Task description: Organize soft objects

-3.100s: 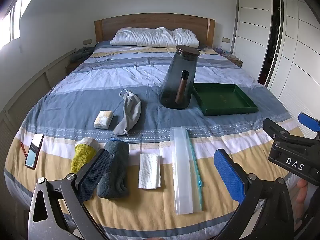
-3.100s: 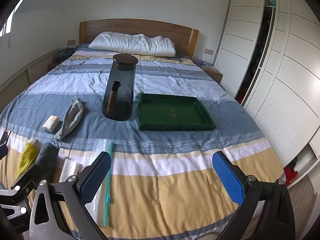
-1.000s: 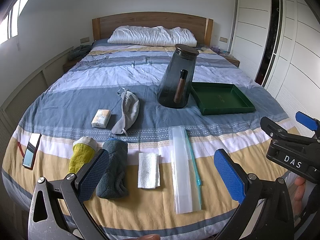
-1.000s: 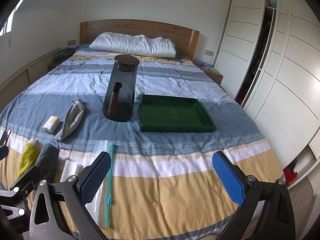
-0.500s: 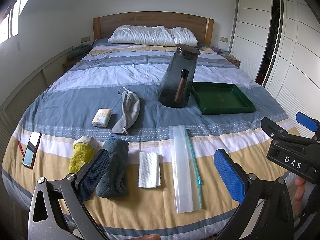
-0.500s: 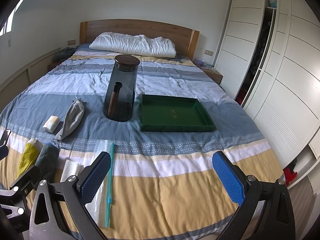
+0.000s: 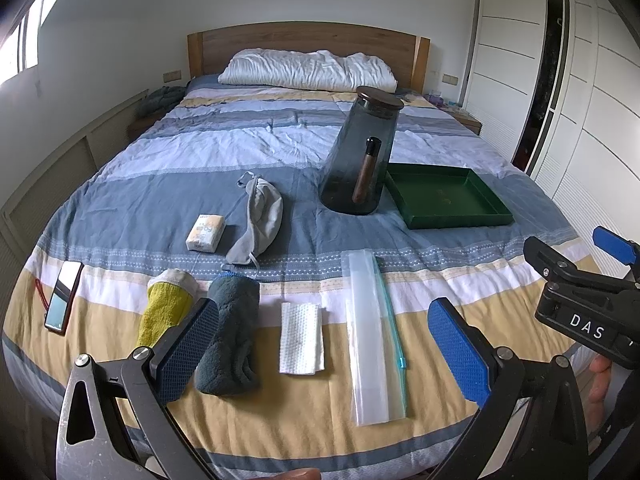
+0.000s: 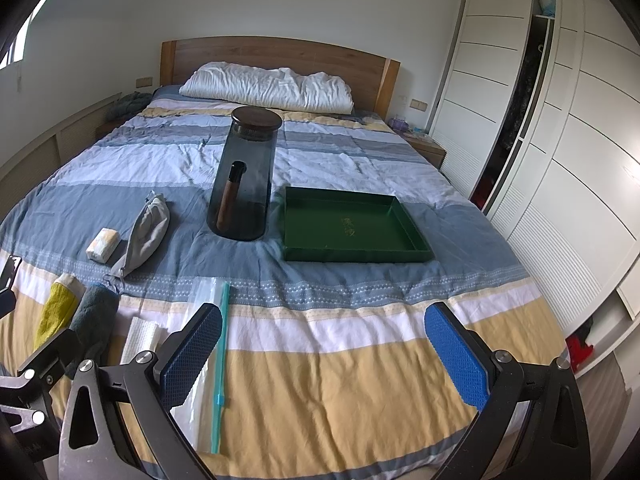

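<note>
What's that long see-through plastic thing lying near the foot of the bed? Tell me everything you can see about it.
It looks like a zip-seal plastic bag, clear and slightly milky, folded or flattened into a long narrow strip. A teal zipper strip runs along its right edge, with a small blue slider near the close end. It lies flat on the striped bedspread, between the white folded cloth and bare cover. Nothing grips it.
</note>
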Motion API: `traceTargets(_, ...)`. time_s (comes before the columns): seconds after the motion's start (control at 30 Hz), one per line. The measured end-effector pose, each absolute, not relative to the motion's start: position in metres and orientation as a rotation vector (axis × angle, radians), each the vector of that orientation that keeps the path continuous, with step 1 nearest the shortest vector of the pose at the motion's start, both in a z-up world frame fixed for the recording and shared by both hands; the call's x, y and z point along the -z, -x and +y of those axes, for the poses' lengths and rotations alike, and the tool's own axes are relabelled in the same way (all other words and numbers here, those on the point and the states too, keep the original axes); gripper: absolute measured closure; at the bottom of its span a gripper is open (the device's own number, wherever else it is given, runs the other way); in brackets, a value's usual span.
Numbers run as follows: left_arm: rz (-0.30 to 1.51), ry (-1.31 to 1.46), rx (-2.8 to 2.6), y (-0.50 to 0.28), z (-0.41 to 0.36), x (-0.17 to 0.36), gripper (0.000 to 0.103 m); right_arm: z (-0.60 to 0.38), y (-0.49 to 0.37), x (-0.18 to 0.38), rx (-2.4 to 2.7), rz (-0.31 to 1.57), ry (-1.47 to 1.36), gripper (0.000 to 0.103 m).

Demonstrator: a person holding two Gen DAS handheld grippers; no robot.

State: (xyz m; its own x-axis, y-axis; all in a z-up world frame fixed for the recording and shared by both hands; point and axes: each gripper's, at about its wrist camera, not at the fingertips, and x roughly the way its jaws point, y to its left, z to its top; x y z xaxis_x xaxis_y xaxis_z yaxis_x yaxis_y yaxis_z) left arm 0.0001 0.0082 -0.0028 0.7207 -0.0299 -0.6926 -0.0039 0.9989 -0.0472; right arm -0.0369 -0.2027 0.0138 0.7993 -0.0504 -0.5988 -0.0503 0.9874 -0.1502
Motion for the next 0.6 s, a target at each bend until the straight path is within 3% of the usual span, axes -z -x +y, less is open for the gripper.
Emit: traceTargets(0.6, 0.780, 0.075, 0.012, -0.002, 0.028, 0.014, 0.001, -0.190, 0.031, -0.007, -0.010, 0.667, 0.188, 0.000)
